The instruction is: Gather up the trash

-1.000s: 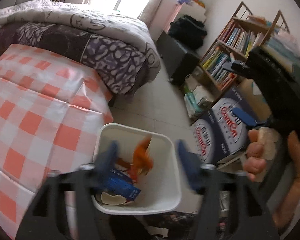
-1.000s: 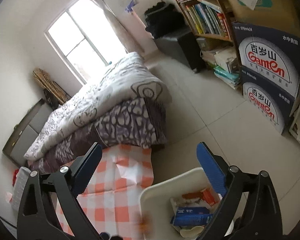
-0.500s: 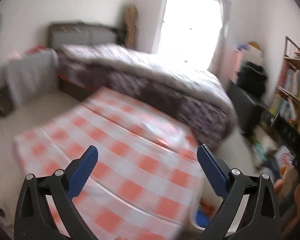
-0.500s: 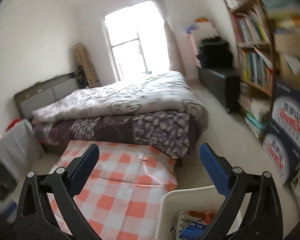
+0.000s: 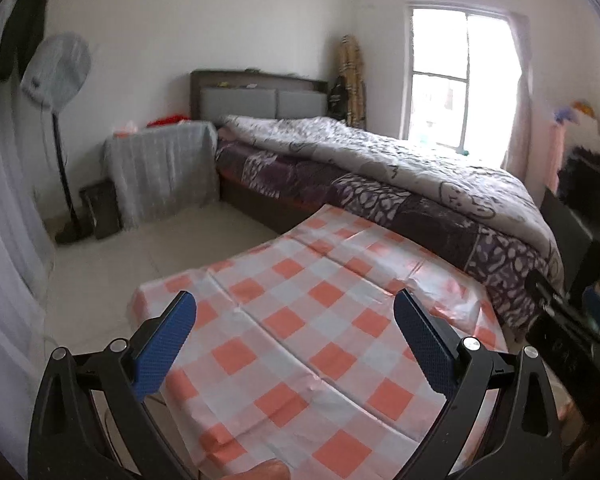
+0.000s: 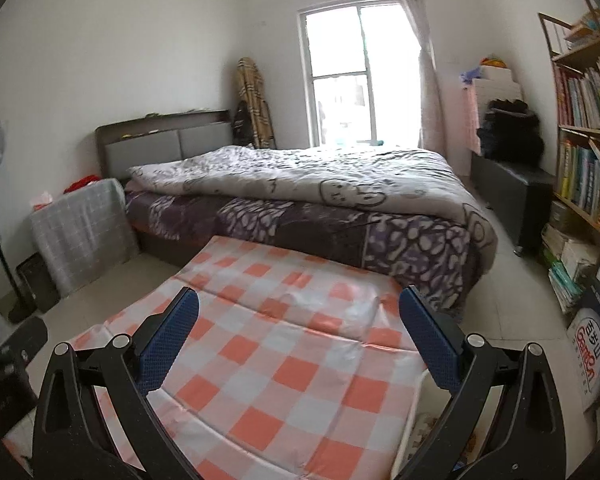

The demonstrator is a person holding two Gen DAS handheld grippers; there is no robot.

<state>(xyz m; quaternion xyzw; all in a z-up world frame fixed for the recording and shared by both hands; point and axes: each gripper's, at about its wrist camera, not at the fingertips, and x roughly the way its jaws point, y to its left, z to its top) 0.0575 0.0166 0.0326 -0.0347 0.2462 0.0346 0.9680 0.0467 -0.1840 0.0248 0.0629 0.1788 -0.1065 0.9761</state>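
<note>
My left gripper (image 5: 296, 312) is open and empty, held above a table with an orange-and-white checked cloth (image 5: 300, 320). My right gripper (image 6: 300, 314) is open and empty above the same cloth (image 6: 268, 344). No trash shows on the cloth. The white bin's rim (image 6: 416, 412) shows at the lower right of the right wrist view, beside the table, mostly hidden behind my right finger. The bin does not show in the left wrist view.
A bed with a grey and purple quilt (image 6: 320, 200) stands behind the table. A bookshelf (image 6: 584, 144) and boxes (image 6: 592, 344) line the right wall. A standing fan (image 5: 56, 80) and a covered stand (image 5: 160, 168) are at left.
Both grippers have lifted and swung left from over the bin to face the table and bed. An orange piece was dropping into the bin a second ago. The bin has left the left view.
</note>
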